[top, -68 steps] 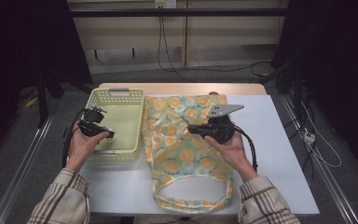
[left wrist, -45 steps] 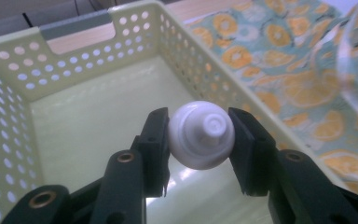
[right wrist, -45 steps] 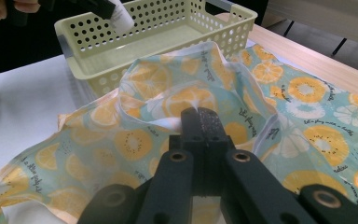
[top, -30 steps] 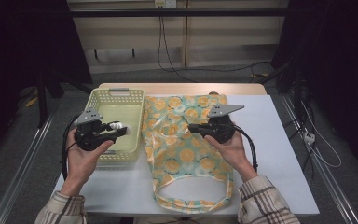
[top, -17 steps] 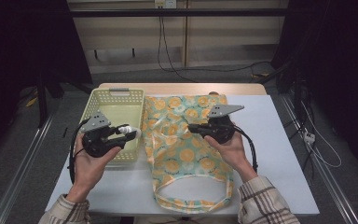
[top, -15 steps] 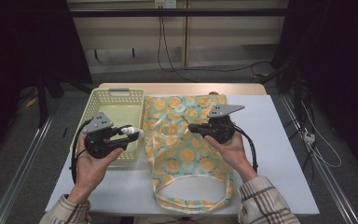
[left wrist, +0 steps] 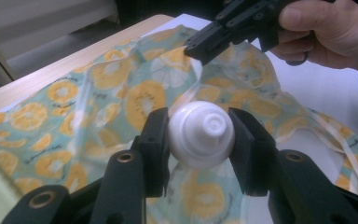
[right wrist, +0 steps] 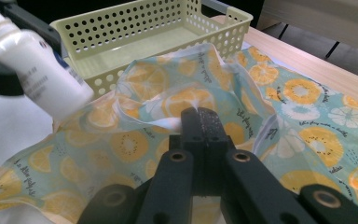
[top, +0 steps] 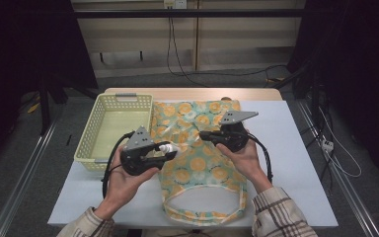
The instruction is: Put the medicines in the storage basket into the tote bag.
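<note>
A small white bottle (top: 167, 147) is gripped sideways between the jaws of my left gripper (top: 170, 150), just over the left edge of the orange-slice print bag (top: 197, 168). In the left gripper view its cap (left wrist: 201, 134) points at the bag's raised cloth (left wrist: 121, 93). My right gripper (top: 203, 134) is shut on a pinch of the bag's upper layer and holds it up off the table. In the right gripper view the jaws (right wrist: 200, 119) clamp that fold, and the bottle (right wrist: 35, 77) hangs at the upper left.
A pale yellow perforated basket (top: 98, 106) stands at the table's left, beside the bag. The bag's handle loop (top: 202, 215) lies near the front edge. White tabletop (top: 296, 148) stretches to the right of the bag.
My left hand has carried the bottle rightward, from over the basket to the bag's left edge. The right gripper has stayed put, still pinching the cloth.
</note>
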A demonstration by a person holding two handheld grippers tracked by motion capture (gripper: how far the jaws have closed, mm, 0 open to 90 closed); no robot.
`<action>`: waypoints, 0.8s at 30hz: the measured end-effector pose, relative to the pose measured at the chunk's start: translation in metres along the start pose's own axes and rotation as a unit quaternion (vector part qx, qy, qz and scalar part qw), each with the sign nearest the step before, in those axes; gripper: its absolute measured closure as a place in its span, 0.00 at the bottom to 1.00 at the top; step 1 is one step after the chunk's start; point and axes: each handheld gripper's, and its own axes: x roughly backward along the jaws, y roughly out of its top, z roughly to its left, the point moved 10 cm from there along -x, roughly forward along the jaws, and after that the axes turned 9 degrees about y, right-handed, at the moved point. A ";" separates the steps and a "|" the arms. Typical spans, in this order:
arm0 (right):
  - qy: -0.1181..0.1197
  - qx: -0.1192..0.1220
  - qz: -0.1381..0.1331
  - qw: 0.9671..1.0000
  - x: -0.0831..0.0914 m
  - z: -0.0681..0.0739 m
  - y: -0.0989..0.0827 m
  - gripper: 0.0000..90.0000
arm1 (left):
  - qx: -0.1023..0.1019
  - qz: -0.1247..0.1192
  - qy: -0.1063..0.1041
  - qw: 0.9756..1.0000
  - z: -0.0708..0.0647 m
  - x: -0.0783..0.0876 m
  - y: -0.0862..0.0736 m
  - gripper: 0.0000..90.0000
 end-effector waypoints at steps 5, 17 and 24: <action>-0.002 -0.001 0.000 1.000 -0.001 -0.002 0.000 1.00 | -0.006 0.014 -0.015 1.000 -0.014 -0.024 -0.001 0.67; 0.000 -0.001 -0.004 1.000 0.000 -0.001 0.003 1.00 | -0.022 0.025 -0.049 0.998 -0.051 -0.049 0.006 0.67; -0.005 0.001 -0.001 1.000 0.000 -0.002 0.003 1.00 | 0.002 0.059 -0.041 0.997 -0.041 -0.092 -0.013 0.67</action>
